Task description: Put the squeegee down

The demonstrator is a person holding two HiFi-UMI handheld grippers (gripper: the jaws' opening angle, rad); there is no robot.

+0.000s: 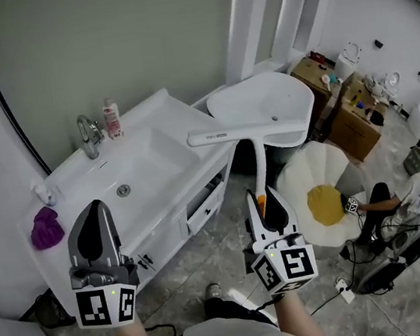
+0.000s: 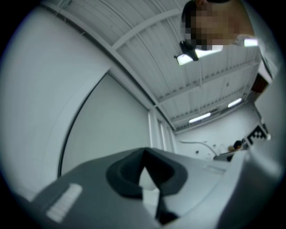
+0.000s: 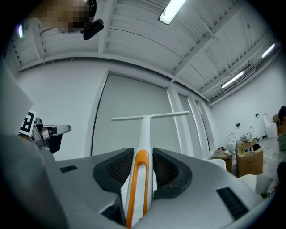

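The right gripper (image 3: 143,166) clamps its ribbed black pads on the squeegee (image 3: 144,127) — a smooth white plastic handle with an orange loop inlay, topped by a slim T-shaped blade, held off the right end of the glossy white vanity (image 1: 155,109). The left gripper (image 2: 144,156) has its jaws pinched together, empty. A chrome faucet (image 1: 90,135) stands at the vanity's back edge — a purple cloth (image 1: 45,227) lies at its left end.

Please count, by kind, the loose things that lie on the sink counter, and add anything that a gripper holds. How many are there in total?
Squeegee: 1, held in the right gripper
Bottle: 1, beside the faucet
Purple cloth: 1
Small white item: 1, too small to identify
Total: 4
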